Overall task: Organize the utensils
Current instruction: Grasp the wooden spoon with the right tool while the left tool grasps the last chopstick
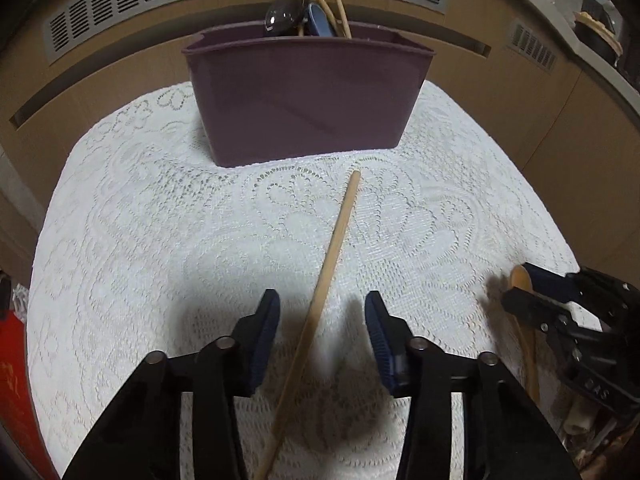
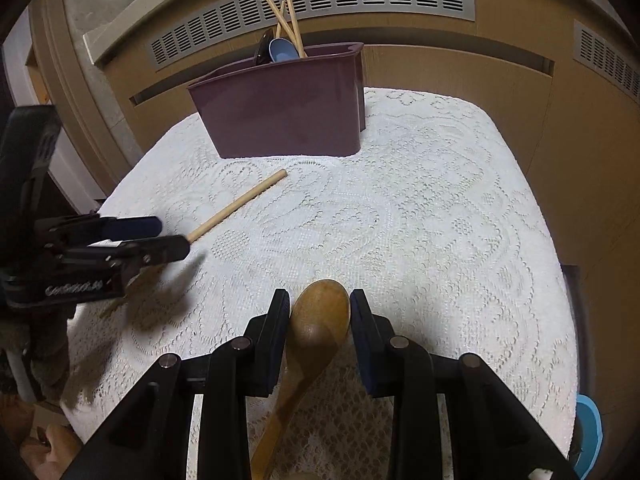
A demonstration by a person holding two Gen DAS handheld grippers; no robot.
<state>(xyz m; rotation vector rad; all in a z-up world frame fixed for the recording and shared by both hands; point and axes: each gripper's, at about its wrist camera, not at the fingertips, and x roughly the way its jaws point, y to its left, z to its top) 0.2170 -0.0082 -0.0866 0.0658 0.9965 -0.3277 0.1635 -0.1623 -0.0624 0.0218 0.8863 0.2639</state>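
My left fingers (image 1: 322, 334) are open around the stick (image 1: 320, 300). My right fingers (image 2: 320, 320) hug the wooden spoon (image 2: 318, 320), maybe not tight. Both lie before the purple bin (image 1: 304, 96); the stick might roll away.

Counts, both wrist views

Two grippers are seen: left gripper (image 1: 322, 320), right gripper (image 2: 320, 316). One purple bin (image 1: 304, 96) is counted; inside it, three sticks (image 2: 294, 26), one black spoon (image 1: 284, 14), one blue spoon (image 2: 282, 50). On the cloth: one wooden stick (image 1: 332, 248), one wooden spoon (image 2: 316, 324).
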